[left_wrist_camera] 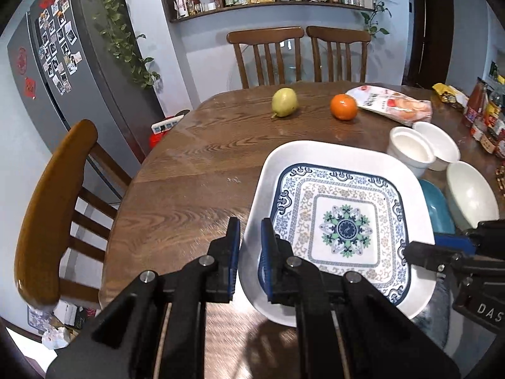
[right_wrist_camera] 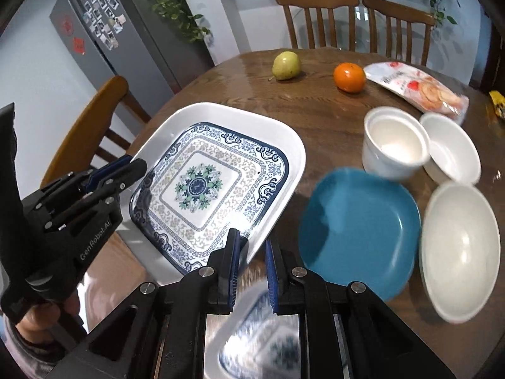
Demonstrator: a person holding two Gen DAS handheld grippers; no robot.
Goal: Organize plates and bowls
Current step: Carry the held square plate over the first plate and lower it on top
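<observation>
**A:** What fills the scene?

**B:** A round dark wooden table [left_wrist_camera: 195, 164]. Over its near edge, tilted and lifted, is a large square white plate with a blue floral pattern [left_wrist_camera: 344, 221].

**A:** Who holds it?

**B:** Both tools. The left gripper [left_wrist_camera: 249, 246] has its jaws closed on the plate's left rim. The right gripper [right_wrist_camera: 251, 265] straddles the opposite rim, but I cannot tell whether its jaws are pinching it.

**A:** What other dishes are there?

**B:** To the plate's right, a square teal plate [right_wrist_camera: 356, 227] lies on the table beside a wide white bowl [right_wrist_camera: 460, 252]. Behind them stand a white cylindrical cup [right_wrist_camera: 394, 145] and a smaller white bowl [right_wrist_camera: 451, 151], touching.

**A:** Anything smaller?

**B:** Far across the table are a printed snack packet [right_wrist_camera: 416, 85], a yellow-green pear [right_wrist_camera: 286, 65] and an orange [right_wrist_camera: 349, 77].
</observation>
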